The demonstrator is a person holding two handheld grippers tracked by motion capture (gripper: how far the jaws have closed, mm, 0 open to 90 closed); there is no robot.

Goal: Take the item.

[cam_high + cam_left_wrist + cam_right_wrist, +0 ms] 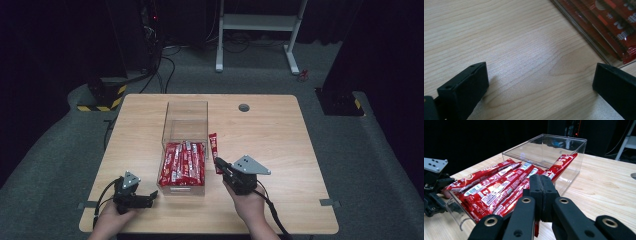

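Note:
A clear plastic box (185, 106) stands mid-table, its near half stacked with several red stick packets (182, 162). My right gripper (218, 162) sits just right of the box, shut on one red stick packet (213, 144) that points away from me along the box's right wall. In the right gripper view the shut jaws (541, 178) pinch that packet (561, 163), whose far end leans against the box (564, 138). My left gripper (150, 197) rests low near the box's front left corner. Its jaws (539, 80) stand wide apart over bare wood, open and holding nothing.
The wooden table (280, 135) has a round grey cable hole (244, 107) at the back. Bare tabletop lies left and right of the box. Past the far edge are a white desk frame (260, 22) and cables on grey carpet.

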